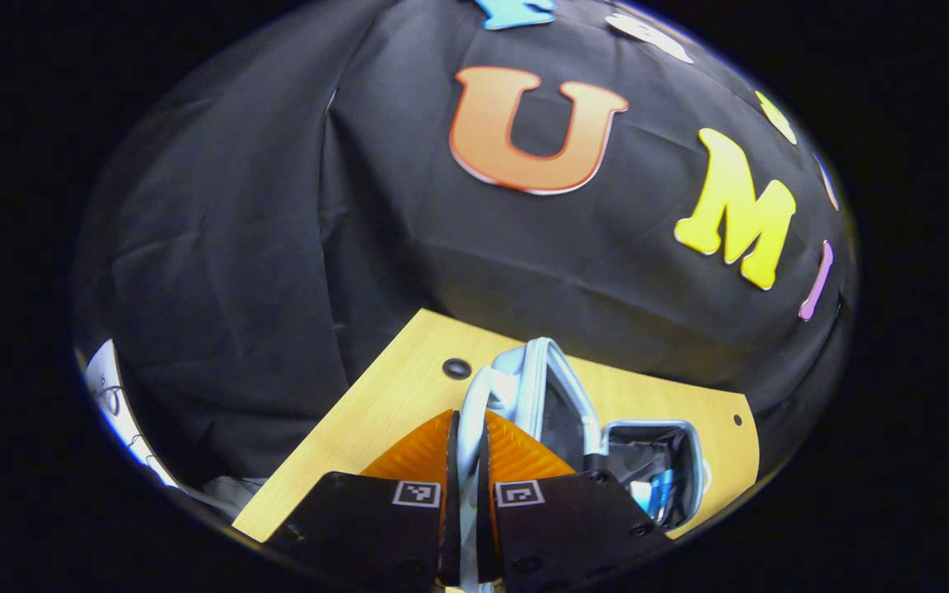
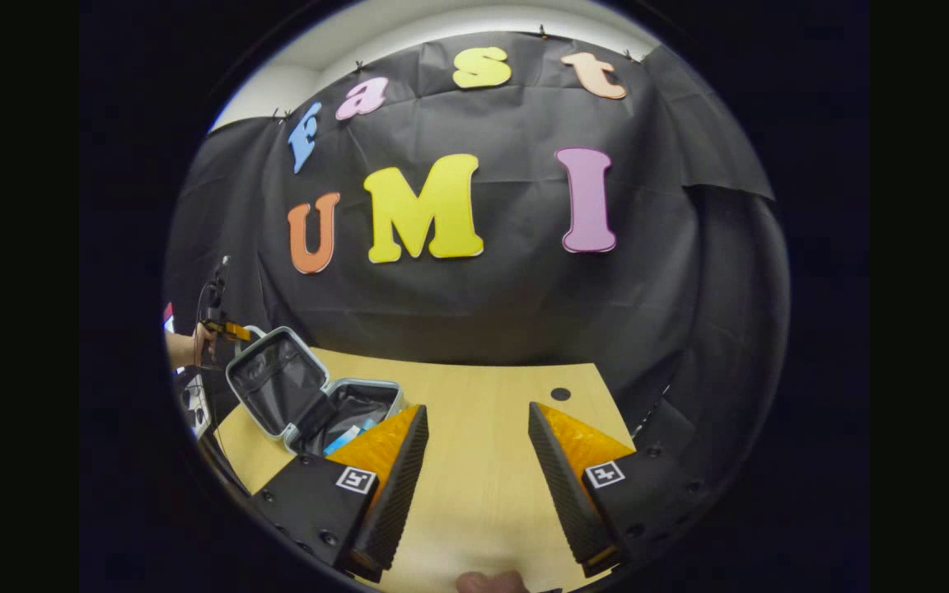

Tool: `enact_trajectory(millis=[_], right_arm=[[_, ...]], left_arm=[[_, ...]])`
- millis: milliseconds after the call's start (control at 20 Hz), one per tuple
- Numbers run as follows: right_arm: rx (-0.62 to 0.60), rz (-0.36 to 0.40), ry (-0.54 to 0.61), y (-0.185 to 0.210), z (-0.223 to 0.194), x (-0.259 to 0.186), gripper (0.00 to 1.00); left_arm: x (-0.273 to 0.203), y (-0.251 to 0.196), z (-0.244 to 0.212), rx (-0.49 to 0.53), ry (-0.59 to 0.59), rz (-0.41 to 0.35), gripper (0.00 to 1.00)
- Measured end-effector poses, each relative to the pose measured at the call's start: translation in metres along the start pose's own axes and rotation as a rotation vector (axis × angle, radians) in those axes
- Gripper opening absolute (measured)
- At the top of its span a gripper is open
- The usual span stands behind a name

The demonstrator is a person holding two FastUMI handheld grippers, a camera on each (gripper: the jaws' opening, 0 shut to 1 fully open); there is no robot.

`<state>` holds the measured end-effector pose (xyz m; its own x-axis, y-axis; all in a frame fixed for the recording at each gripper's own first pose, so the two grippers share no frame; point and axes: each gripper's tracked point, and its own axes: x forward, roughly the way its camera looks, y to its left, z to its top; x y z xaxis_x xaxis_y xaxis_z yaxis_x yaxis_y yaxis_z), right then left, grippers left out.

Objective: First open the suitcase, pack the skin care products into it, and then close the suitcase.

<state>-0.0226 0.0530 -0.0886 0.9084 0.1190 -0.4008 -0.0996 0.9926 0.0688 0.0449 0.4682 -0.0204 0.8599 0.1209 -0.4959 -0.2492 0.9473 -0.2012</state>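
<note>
The small pale-blue suitcase lies open on the wooden table (image 1: 376, 403). Its lid (image 1: 561, 395) stands tilted up, and my left gripper (image 1: 468, 428) is shut on the lid's rim, which runs between the two fingers. The base (image 1: 693, 449) holds blue and white skin care products (image 1: 660, 490) against a dark lining. From the right gripper view the lid (image 2: 273, 379) leans up and left of the base (image 2: 359, 385), with a product (image 2: 344, 438) inside. The left gripper (image 2: 231, 331) grips the lid's top edge, held by a hand (image 2: 182, 347). My right gripper (image 2: 474, 428) is open over bare table, right of the suitcase.
The table top (image 2: 483, 478) has a round dark hole (image 2: 560, 394) near its back right corner. Black cloth hangs close behind the table's far edge. A fingertip (image 2: 491, 582) shows at the bottom edge. White papers (image 1: 112, 403) lie off the table's left side.
</note>
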Motion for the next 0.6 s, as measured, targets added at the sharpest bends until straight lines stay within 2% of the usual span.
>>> enact_trajectory(millis=[300, 350, 400, 600], right_arm=[[0.005, -0.081, -0.101, -0.054, 0.02, -0.037, 0.74], [0.014, -0.097, -0.105, -0.063, 0.021, -0.041, 0.7], [0.021, -0.11, -0.11, -0.071, 0.022, -0.046, 0.74], [0.024, -0.172, -0.111, -0.105, 0.021, -0.063, 0.74]], left_arm=[[-0.05, -0.119, 0.026, -0.022, -0.127, -0.024, 0.1], [-0.056, -0.145, 0.024, -0.01, -0.147, -0.037, 0.1], [-0.059, -0.167, 0.02, 0.0, -0.164, -0.049, 0.1], [-0.067, -0.26, -0.013, 0.049, -0.191, -0.127, 0.1]])
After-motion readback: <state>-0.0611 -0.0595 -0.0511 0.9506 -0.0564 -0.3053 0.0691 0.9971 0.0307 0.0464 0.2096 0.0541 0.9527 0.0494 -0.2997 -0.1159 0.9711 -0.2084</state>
